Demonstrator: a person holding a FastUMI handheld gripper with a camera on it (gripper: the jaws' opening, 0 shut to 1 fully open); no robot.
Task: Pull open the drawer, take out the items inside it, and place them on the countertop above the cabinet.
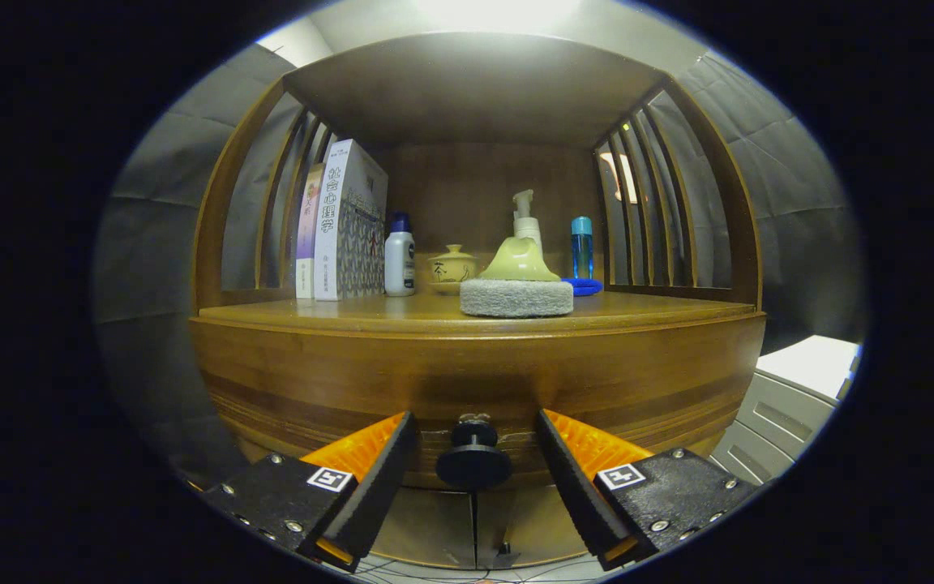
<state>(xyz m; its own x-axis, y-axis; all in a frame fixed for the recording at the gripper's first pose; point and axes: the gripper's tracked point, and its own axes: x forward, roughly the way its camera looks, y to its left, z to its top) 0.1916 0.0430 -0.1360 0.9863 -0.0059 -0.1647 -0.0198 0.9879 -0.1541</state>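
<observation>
My gripper is lined up on the drawer knob. Fingers are spread apart, one on each side of the knob, with a gap on both sides; neither touches it. The knob is dark and round, and sits between the fingertips, roughly centred.

The drawer front is the curved wooden band under the countertop. It looks flush with the cabinet, so the drawer is closed. I can't see anything inside it.

On the countertop, near the front edge just right of centre, is a grey scrub pad with a yellow-green handle. Right behind it is a pump bottle, partly hidden by the handle. A clear blue bottle with a teal cap stands to its right, on or just behind a flat blue item; I can't tell which.

Left of the pad, further back, is a small cream lidded pot. Next comes a white bottle with a blue cap. Upright books stand against the left slatted side.

A pale cabinet sits off to the right of the wooden unit, lower down. Some thin cables lie on the floor below the fingers.
</observation>
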